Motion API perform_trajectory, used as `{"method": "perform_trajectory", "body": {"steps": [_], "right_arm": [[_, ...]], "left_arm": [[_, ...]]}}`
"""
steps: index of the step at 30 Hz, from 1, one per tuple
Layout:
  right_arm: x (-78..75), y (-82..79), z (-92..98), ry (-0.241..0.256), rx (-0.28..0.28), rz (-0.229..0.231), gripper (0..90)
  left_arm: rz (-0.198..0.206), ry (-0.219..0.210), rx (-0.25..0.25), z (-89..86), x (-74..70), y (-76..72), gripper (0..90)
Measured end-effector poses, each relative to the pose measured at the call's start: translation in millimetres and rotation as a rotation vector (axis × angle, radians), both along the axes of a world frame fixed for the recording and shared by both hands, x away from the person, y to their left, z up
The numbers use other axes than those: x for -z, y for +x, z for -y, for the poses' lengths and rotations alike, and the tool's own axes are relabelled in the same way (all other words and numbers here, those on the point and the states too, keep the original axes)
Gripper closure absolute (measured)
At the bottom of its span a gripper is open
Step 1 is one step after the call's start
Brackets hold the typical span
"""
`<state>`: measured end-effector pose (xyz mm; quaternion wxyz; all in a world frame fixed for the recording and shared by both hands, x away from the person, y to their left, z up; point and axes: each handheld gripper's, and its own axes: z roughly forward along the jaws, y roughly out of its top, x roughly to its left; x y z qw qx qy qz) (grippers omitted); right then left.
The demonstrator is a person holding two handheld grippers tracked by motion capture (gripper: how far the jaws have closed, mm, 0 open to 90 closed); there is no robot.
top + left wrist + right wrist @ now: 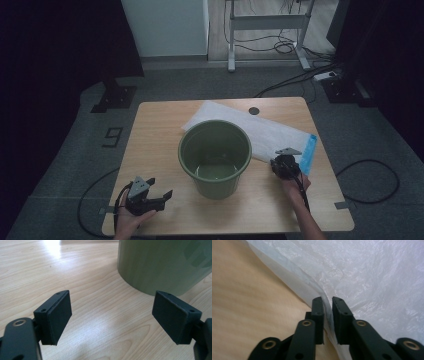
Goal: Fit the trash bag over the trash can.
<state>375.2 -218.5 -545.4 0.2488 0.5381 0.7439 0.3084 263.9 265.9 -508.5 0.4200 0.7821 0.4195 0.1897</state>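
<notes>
The right hand-held gripper (327,315) pinches the near edge of the white plastic bag (260,130) lying flat on the counter (155,150) behind the green bucket (215,157), while the left hand-held gripper (111,315) waits released, so a thin film could slip free or tear.

You see an olive-green bucket (215,157), a white crinkled plastic bag (260,131) with a blue edge, on a pale wood-grain surface (160,145); your grippers are black.

Wooden table (155,150) dead centre, round dark grommet (254,110) near its 12 o'clock edge. On floor: "9" marking (113,136) at 9 o'clock, power strip (325,76) at 2 o'clock, white desk frame (267,22) at 12.
</notes>
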Motion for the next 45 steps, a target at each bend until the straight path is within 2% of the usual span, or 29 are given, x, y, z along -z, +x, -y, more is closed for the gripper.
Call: {"method": "perform_trajectory", "body": {"steps": [2,3,4,5,7,9,10,12,13,15,16,17,19,21,24,26,27,28,29,32,33,36,37,38,39,40,42,43,45], "right_arm": [[-0.3,-4.1,2.4,-0.005,-0.007,0.005,81.8],[-1.3,-21.2,12.1,0.004,-0.018,0.028,83.7],[-1.3,-21.2,12.1,0.004,-0.018,0.028,83.7],[-1.7,-28.1,16.1,0.008,-0.023,0.031,83.9],[-2.5,-62.9,36.4,0.007,-0.046,0.056,83.8],[-7.0,-80.2,50.5,0.039,-0.060,0.054,83.7],[-7.0,-80.2,50.5,0.039,-0.060,0.054,83.7],[-10.8,-102.5,66.1,0.043,-0.057,0.066,83.3],[-7.9,-118.7,77.9,0.049,-0.048,0.054,82.9],[-4.0,-129.0,87.1,0.061,-0.035,0.042,82.8],[-4.0,-129.0,87.1,0.061,-0.035,0.042,82.8],[0.0,-137.6,95.5,0.064,-0.023,0.026,82.0],[4.3,-142.3,99.8,0.061,-0.015,0.010,80.5],[5.2,-145.2,104.1,0.080,0.002,0.013,78.2],[4.3,-145.4,103.5,0.079,0.019,0.021,66.9],[0.4,-146.4,96.6,0.073,0.025,0.040,55.3],[0.4,-146.4,96.6,0.073,0.025,0.040,55.3],[-2.6,-147.3,91.1,0.060,0.029,0.059,49.7],[-10.2,-148.1,76.3,0.027,0.026,0.100,41.4],[-16.6,-144.9,62.3,0.020,0.007,0.129,36.4],[-23.1,-135.4,44.0,0.029,-0.019,0.149,32.2],[-26.2,-123.9,29.2,0.050,-0.055,0.150,29.5],[-26.6,-115.6,20.3,0.054,-0.074,0.148,28.3],[-23.9,-93.2,0.8,0.062,-0.101,0.124,25.7],[-23.9,-93.2,0.8,0.062,-0.101,0.124,25.7],[-20.8,-74.6,-15.9,0.070,-0.125,0.104,24.7],[-17.5,-60.7,-30.1,0.051,-0.146,0.096,24.6],[-17.5,-60.7,-30.1,0.051,-0.146,0.096,24.6],[-12.8,-43.8,-45.3,0.029,-0.151,0.090,23.8]], "left_arm": [[-0.001,-0.005,-0.007,-2.5,-0.4,-1.5,15.8],[-0.001,-0.013,-0.016,-4.8,-1.2,-2.8,15.9],[-0.001,-0.013,-0.016,-4.8,-1.2,-2.8,16.0],[-0.003,-0.025,-0.023,-6.3,-1.7,-3.8,16.0],[-0.005,-0.032,-0.030,-7.4,-3.0,-5.5,16.2],[-0.003,-0.035,-0.027,-7.3,-4.4,-7.2,16.3],[-0.003,-0.035,-0.027,-7.3,-4.4,-7.2,16.3],[-0.003,-0.039,-0.025,-7.0,-4.7,-7.5,16.3],[-0.007,-0.040,-0.025,-6.6,-4.0,-6.5,16.4],[-0.012,-0.034,-0.024,-5.5,-2.4,-5.1,16.4],[-0.012,-0.034,-0.024,-5.5,-2.4,-5.1,16.5],[-0.014,-0.031,-0.023,-5.0,-1.8,-4.7,16.5],[-0.020,-0.020,-0.018,-3.9,-0.1,-4.4,16.5],[-0.022,-0.017,-0.017,-4.0,0.6,-4.1,16.4],[-0.025,-0.023,-0.020,-4.5,0.9,-3.6,16.5],[-0.024,-0.024,-0.018,-4.3,0.5,-3.8,16.5],[-0.024,-0.024,-0.018,-4.3,0.5,-3.8,16.5],[-0.023,-0.024,-0.018,-4.1,0.4,-3.9,16.5],[-0.024,-0.027,-0.018,-4.0,0.2,-3.8,16.5],[-0.026,-0.030,-0.018,-3.5,0.6,-3.3,16.5],[-0.028,-0.029,-0.016,-2.7,1.3,-3.2,16.5],[-0.029,-0.026,-0.013,-1.9,1.9,-3.1,16.5],[-0.030,-0.026,-0.013,-1.8,2.3,-2.9,16.5],[-0.030,-0.026,-0.014,-1.9,2.5,-2.9,16.5],[-0.030,-0.026,-0.014,-2.1,2.6,-2.8,16.5],[-0.030,-0.025,-0.015,-2.5,2.5,-2.8,16.5],[-0.029,-0.029,-0.017,-4.4,2.4,-2.4,16.5],[-0.029,-0.029,-0.017,-4.4,2.4,-2.4,16.5],[-0.029,-0.029,-0.018,-5.4,2.7,-2.0,16.6]]}}
